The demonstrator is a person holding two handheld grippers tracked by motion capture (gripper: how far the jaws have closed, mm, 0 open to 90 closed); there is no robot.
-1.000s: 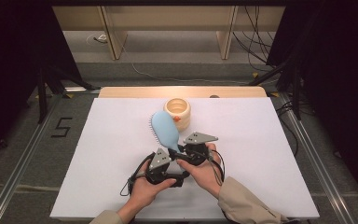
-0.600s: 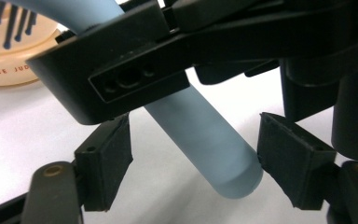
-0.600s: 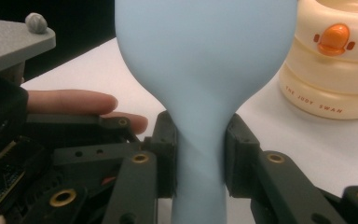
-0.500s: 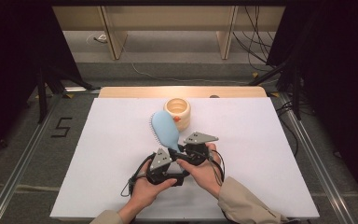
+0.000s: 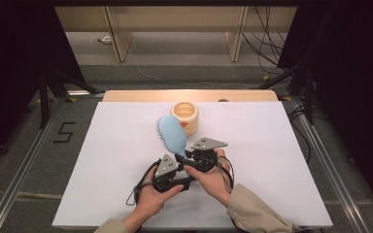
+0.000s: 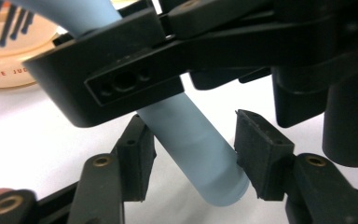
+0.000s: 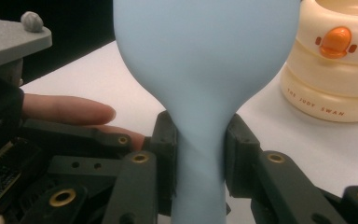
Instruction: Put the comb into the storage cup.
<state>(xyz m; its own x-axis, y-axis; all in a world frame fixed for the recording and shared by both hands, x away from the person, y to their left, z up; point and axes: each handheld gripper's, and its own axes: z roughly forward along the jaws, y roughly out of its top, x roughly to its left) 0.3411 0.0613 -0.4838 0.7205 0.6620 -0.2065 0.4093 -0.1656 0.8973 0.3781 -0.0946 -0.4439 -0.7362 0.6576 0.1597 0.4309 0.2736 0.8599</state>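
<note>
A light blue hairbrush is held above the white table, with its bristles facing left in the high view. My right gripper is shut on the narrow neck of the brush, just below the head. My left gripper has just been closing its jaws, and both pads now touch the round end of the handle that lies between them. In the high view the left gripper and the right gripper meet at the handle, each in one of the person's hands. Beyond the brush stands a cream ringed container with an orange duck face.
The white table top spreads wide on both sides of the hands. A wooden strip runs along its far edge. Cables trail from the grippers toward the near edge. Dark stands and floor rails flank the table.
</note>
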